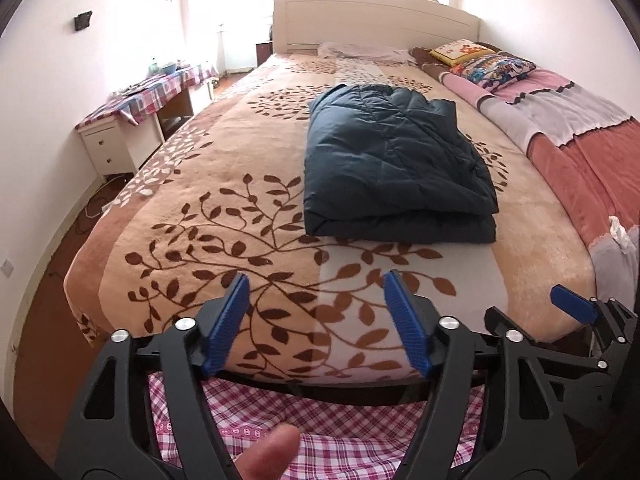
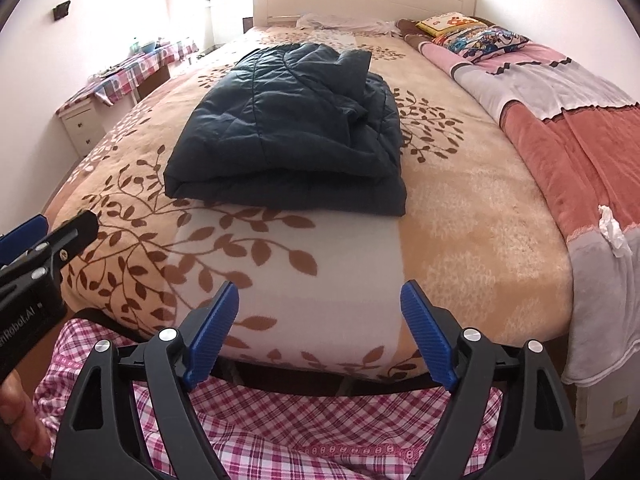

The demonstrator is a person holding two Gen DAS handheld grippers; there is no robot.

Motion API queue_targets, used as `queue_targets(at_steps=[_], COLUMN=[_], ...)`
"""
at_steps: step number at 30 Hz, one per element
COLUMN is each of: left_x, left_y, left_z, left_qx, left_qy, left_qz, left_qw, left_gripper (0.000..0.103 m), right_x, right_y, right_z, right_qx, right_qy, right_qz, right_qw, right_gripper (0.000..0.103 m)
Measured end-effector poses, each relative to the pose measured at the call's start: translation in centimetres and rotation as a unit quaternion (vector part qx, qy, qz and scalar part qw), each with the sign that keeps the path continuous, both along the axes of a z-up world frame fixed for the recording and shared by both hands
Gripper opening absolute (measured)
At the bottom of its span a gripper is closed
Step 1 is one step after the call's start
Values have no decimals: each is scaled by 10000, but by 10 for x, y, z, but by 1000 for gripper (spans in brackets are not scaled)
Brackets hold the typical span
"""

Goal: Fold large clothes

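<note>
- The bed (image 1: 168, 216), spread with a leaf-print blanket (image 2: 280, 264), carries the only task item in view: 1 dark quilted jacket (image 1: 394, 164), lying folded in the middle of the bed, well apart from both grippers. The plush blanket could drag along with the jacket if either gripper bites too deep under it.
- The jacket shows 2 thick layers at its near edge, with a collar or sleeve bunched loose on top at the far right in the right wrist view. That puffy bulk looks springy; on any further fold or lift the stack could slump open, and slick shell fabric may slip from the pads.
- The pink and grey blanket (image 2: 560, 92) along the right side and the 2 pillows (image 1: 488, 62) near the headboard lie close enough that a wide swing of the jacket might snag them.
- The left gripper (image 1: 316, 324) hangs at the foot of the bed, jaws apart, holding nothing.
- The right gripper (image 2: 318, 334) hangs just beside it, jaws apart and empty too. Held this close together, the 2 could knock each other on a shared reach.
</note>
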State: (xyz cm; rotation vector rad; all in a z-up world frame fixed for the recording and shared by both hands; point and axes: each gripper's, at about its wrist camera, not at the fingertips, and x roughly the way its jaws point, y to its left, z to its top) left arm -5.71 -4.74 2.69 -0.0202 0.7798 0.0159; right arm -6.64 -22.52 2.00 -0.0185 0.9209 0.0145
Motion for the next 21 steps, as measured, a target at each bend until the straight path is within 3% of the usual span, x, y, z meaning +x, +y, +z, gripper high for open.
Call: queue_targets(at_steps=[5,21], left_x=[-1,0], left_y=[-3,-4], left_z=[-3,-5], left_qx=[-19,-53], left_qy=[73,128], left_qz=[-85,-119], left_qw=[9999,9998], left_gripper=[60,59], right_x=[0,0], right_y=[2,5], right_z=[-2,-4], right_qx=[10,-11], right_qy=[58,95], right_qz=[33,73], right_qw=[10000,9999], right_gripper=[81,81])
